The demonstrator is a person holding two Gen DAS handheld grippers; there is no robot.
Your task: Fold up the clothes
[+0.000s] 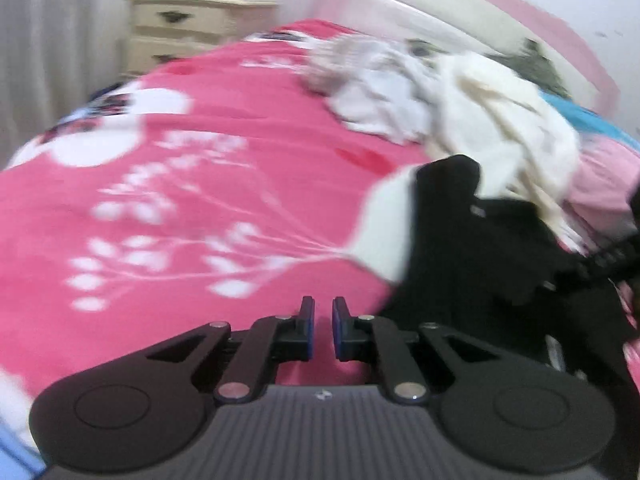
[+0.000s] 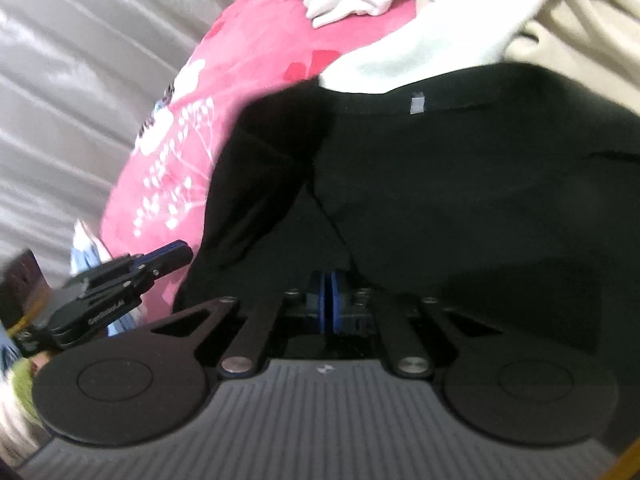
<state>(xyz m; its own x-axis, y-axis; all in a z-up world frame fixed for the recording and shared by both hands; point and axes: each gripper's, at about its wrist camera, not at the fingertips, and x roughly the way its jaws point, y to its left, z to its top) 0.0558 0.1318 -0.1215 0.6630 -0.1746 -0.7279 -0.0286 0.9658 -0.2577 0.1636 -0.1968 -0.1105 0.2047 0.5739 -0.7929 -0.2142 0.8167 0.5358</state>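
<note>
A black garment (image 1: pixel 472 248) lies at the right of a pink floral bedspread (image 1: pixel 200 184). My left gripper (image 1: pixel 323 312) hovers over the bedspread just left of the garment, its jaws a narrow gap apart and empty. In the right wrist view the black garment (image 2: pixel 460 184) fills the middle, and my right gripper (image 2: pixel 329 280) is shut on its near edge. The left gripper also shows in the right wrist view (image 2: pixel 168 258), to the left of the garment. The right gripper's body shows dark at the right edge of the left wrist view (image 1: pixel 612 256).
A pile of white, cream and grey clothes (image 1: pixel 440 100) lies beyond the black garment, near the headboard (image 1: pixel 440 4). A cream nightstand (image 1: pixel 192 28) stands at the far left of the bed. Grey curtains (image 2: pixel 80 60) hang beside the bed.
</note>
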